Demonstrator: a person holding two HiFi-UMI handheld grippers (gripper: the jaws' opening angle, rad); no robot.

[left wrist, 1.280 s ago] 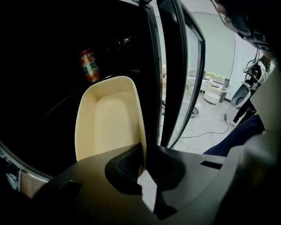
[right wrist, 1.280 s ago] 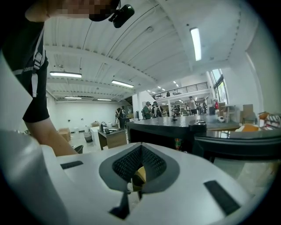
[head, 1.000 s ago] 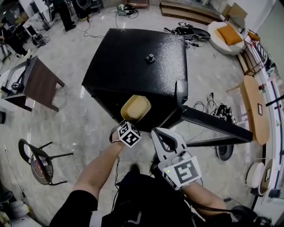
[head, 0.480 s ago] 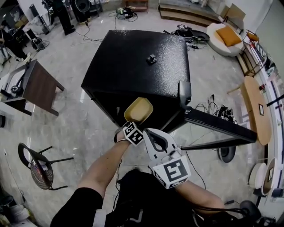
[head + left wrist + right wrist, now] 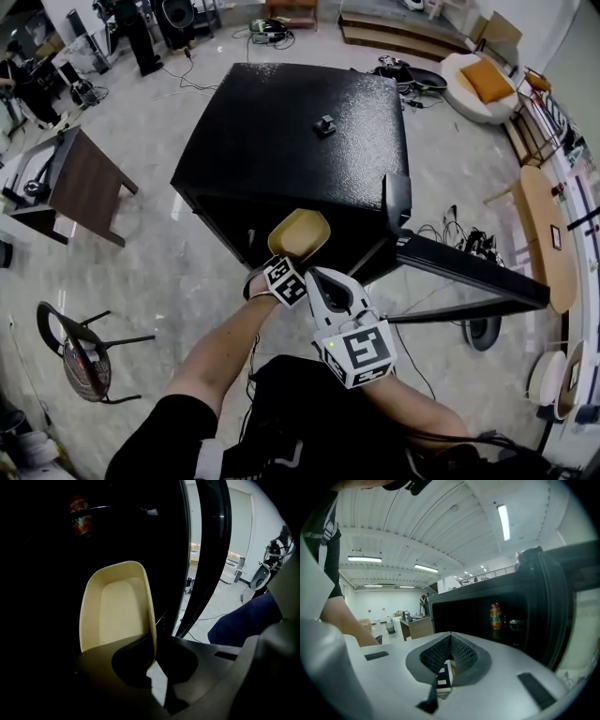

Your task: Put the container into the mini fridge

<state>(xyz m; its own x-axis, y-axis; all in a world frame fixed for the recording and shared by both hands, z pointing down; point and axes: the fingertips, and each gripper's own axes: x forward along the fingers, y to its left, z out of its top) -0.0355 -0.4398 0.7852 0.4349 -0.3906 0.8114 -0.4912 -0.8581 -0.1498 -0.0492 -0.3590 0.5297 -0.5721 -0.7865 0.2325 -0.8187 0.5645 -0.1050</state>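
My left gripper [image 5: 290, 265] is shut on the near rim of a cream, empty container [image 5: 299, 233]. It holds the container at the front opening of the black mini fridge [image 5: 291, 131]. In the left gripper view the container [image 5: 117, 606] tilts into the dark interior, with its rim pinched in the left gripper [image 5: 152, 654]. The fridge door [image 5: 469, 270] stands open to the right. My right gripper [image 5: 317, 277] hangs just right of the left one, shut and empty. In its own view the right gripper [image 5: 450, 636] has its tips together.
A can [image 5: 495, 616] stands inside the fridge, and the can [image 5: 78, 521] also shows above the container. A small dark object [image 5: 324, 125] lies on the fridge top. A brown table [image 5: 80, 183] and a chair [image 5: 80, 347] stand to the left, cables [image 5: 459, 230] to the right.
The left gripper has carried the container forward and a little right, up to the fridge opening. The right gripper has moved left, closer to the left one.
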